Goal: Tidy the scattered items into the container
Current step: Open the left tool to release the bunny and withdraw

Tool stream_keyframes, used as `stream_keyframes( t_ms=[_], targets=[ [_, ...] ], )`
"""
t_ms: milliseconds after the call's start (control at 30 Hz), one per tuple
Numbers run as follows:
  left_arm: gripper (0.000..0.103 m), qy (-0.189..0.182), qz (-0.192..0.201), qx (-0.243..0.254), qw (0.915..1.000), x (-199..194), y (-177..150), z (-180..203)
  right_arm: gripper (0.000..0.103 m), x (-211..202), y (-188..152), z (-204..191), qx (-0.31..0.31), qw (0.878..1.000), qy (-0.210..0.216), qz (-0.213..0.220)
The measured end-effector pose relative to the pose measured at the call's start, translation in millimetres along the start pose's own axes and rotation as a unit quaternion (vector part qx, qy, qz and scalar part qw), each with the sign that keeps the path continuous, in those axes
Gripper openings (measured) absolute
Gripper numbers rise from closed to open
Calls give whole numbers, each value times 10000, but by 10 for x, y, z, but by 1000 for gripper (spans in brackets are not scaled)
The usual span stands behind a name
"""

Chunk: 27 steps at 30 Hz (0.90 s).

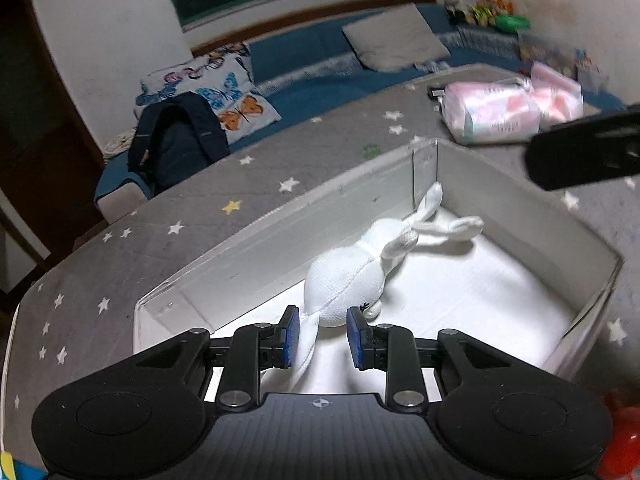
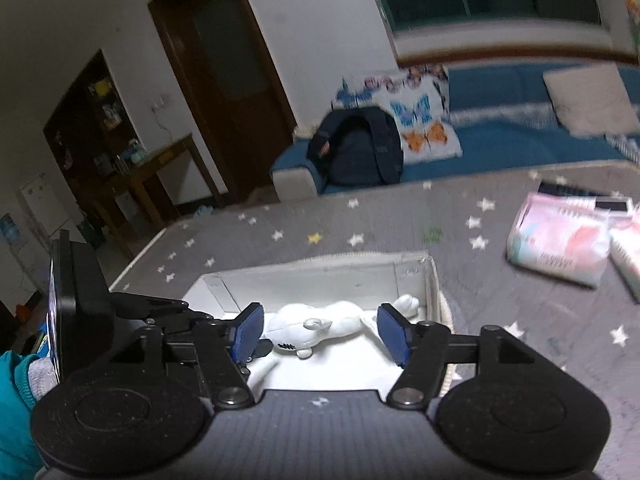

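A white plush rabbit [image 1: 352, 276] lies inside a white rectangular box [image 1: 280, 224] on a grey star-patterned mat. My left gripper [image 1: 322, 336] is open just above the box's near end, its blue pads either side of the rabbit's lower body without gripping it. In the right wrist view the rabbit [image 2: 320, 326] lies in the box [image 2: 320, 268] between the open blue pads of my right gripper [image 2: 320, 334], which hovers above it. The left gripper's body shows there at the left [image 2: 76, 304]. The right gripper's dark body crosses the left wrist view at upper right [image 1: 584, 152].
Two pink-and-white soft packs [image 1: 492, 114] lie on the mat [image 1: 200, 208] beyond the box, also in the right wrist view [image 2: 560, 240]. A dark backpack [image 1: 176, 140] and butterfly pillow [image 1: 212, 84] sit on a blue sofa behind. A red object [image 1: 620, 440] is at the lower right.
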<state>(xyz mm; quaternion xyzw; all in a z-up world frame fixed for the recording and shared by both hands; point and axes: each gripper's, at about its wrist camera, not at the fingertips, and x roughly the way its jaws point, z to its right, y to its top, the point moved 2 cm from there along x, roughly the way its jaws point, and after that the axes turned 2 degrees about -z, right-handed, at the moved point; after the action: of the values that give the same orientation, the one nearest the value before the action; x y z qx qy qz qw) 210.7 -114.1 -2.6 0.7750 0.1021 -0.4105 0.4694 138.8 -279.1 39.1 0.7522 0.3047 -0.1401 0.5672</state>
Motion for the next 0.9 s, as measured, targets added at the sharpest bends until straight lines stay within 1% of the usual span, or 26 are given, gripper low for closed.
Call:
stream_keyframes(
  t_ms=[67, 100, 133, 267, 333, 400, 500, 633, 700, 767, 833, 900],
  targets=[
    [29, 38, 117, -129, 9998, -107, -17, -4, 80, -146, -29, -17, -88, 9998, 25, 204],
    [29, 37, 164, -213, 9996, -162, -28, -5, 85, -210, -45, -30, -139, 9995, 34, 287],
    [29, 14, 222, -308, 9993, -227, -49, -7, 87, -273, -65, -41, -180, 9991, 35, 370],
    [29, -17, 457, -622, 9970, -475, -160, 35, 88, -470, -167, -50, -238, 9978, 129, 613],
    [29, -32, 594, -683, 9959, -612, -233, 87, 95, -542, -248, -2, -202, 9968, 185, 746],
    [29, -33, 741, -680, 9949, -749, -310, 146, 95, -607, -330, 61, -83, 9962, 181, 843],
    [29, -127, 854, -738, 9935, -892, -419, 226, 95, -719, -456, 167, 114, 9950, 260, 958],
    [29, -342, 924, -789, 9920, -1050, -565, 381, 97, -829, -622, 265, 197, 9952, 133, 952],
    [29, -458, 980, -818, 9908, -1140, -634, 467, 98, -900, -703, 279, 83, 9955, 0, 943],
    [29, -577, 996, -903, 9892, -1210, -690, 544, 103, -996, -811, 263, -113, 9950, -199, 973],
    [29, -703, 993, -957, 9879, -1271, -747, 619, 103, -1082, -916, 248, -276, 9937, -373, 1019],
    [29, -737, 971, -968, 9878, -1326, -804, 701, 103, -1159, -1019, 233, -366, 9928, -492, 1032]
  ],
)
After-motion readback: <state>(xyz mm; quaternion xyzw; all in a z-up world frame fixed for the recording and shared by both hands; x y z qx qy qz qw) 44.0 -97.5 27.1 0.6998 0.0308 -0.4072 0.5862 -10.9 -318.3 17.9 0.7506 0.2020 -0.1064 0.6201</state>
